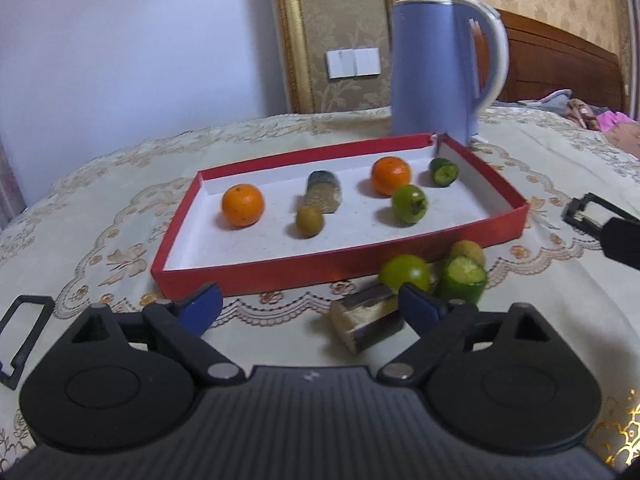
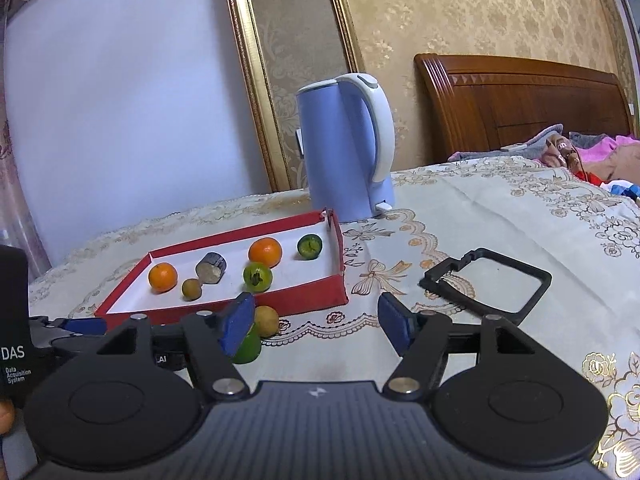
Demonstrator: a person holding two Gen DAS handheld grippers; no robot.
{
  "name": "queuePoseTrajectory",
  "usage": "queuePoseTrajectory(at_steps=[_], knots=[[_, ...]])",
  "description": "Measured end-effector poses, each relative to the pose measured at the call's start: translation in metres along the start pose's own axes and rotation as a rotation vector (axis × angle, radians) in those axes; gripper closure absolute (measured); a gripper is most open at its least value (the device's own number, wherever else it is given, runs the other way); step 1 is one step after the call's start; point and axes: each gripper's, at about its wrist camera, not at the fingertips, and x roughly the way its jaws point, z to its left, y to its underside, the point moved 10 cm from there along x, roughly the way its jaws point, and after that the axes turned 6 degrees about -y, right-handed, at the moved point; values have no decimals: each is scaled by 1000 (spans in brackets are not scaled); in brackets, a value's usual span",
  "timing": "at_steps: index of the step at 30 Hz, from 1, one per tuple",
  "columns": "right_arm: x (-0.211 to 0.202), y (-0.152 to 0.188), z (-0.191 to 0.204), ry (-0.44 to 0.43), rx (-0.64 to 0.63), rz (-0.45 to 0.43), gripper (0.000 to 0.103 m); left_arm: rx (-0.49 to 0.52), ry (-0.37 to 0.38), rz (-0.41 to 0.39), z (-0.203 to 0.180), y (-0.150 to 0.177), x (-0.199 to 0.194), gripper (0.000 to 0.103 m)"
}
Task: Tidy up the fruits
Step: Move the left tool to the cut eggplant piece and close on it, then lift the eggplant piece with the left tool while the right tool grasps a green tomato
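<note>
Cream embroidered cloth covers the counter, with a pale wall, gold-framed wallpaper panels and a wooden headboard behind. Toward the back of the cloth sits a shallow red cardboard tray with a white floor, and behind its far corner stands a lavender electric kettle with a white handle. Inside the tray lie two oranges, a small brownish round fruit, a green persimmon-like fruit, a cut cucumber piece and a dark-skinned cut chunk.

Loose on the cloth, just outside the tray's near wall, cluster a green round fruit, a cucumber stub with its cut face up, a yellowish round fruit and a dark-skinned wedge with pale flesh.

Wide apart and empty, the left gripper has the wedge just inside its right blue finger. The right gripper is also parted and empty; its left finger overlaps the green fruit in view, whether touching I cannot tell. Bare cloth stretches to the right of the tray.
</note>
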Motion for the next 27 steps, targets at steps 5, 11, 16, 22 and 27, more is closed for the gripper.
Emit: queuePoseTrajectory(at_steps=[5,11,16,22,27], knots=[[0,4,-1,-6,1,9,35,2,57,65,-11,9,9,19],[1,7,-4,-6,6,16,35,-46,104,131,-15,15,19,49],[2,11,-8,-1,15,27,35,-61,123,123,-16,14,17,62],[3,15,-7,-8,13,37,35,-115,156,133,-9,14,16,62],[5,16,-4,-8,7,43,35,-122,166,116,1,17,11,63]])
